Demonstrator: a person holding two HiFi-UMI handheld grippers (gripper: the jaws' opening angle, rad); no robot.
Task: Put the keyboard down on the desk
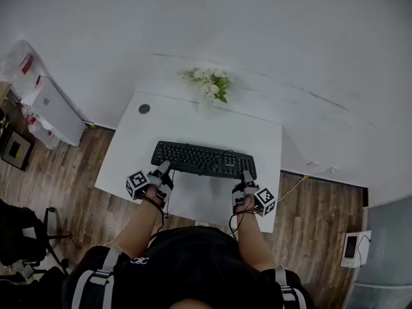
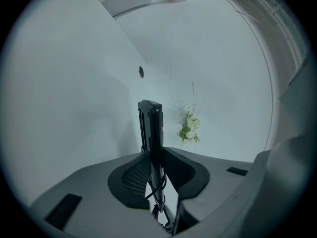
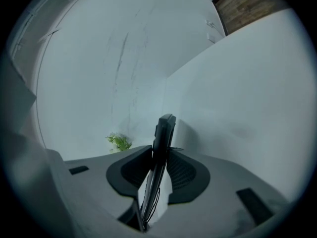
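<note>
A black keyboard lies level over the middle of the white desk; whether it touches the top I cannot tell. My left gripper is shut on its near left corner and my right gripper on its near right corner. In the left gripper view the keyboard shows edge-on, clamped between the dark pads of the left gripper, with its cable hanging in the gap. The right gripper view shows the same: the keyboard is pinched edge-on by the right gripper.
A vase of white flowers stands at the desk's far edge against the wall. A round cable hole sits at the far left corner. A white box and a chair are on the wooden floor at left, a cable at right.
</note>
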